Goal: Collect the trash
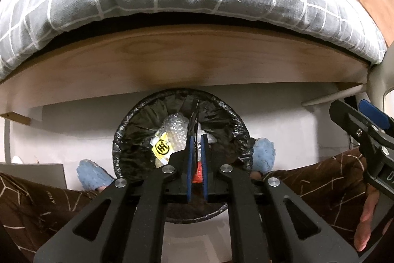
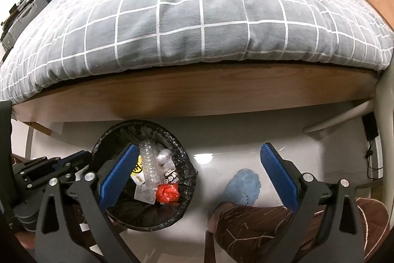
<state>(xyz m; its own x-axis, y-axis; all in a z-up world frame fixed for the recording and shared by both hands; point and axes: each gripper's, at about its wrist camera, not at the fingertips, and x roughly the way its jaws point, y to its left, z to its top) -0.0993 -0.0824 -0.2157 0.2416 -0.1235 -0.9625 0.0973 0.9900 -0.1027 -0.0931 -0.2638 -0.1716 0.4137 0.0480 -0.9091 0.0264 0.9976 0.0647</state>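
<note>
- The bin (image 2: 145, 179) stood on the floor (image 2: 221, 139) just before the bed (image 2: 197, 41).
- Trash (image 2: 152, 164) lay in the bin.
- A slipper (image 2: 242, 186) lay right of the bin.

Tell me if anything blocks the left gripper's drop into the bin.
Nothing visible does. The left gripper hangs directly over the bin's open, bag-lined mouth, a thin dark scrap between its pads. The right gripper is off to the side.
</note>
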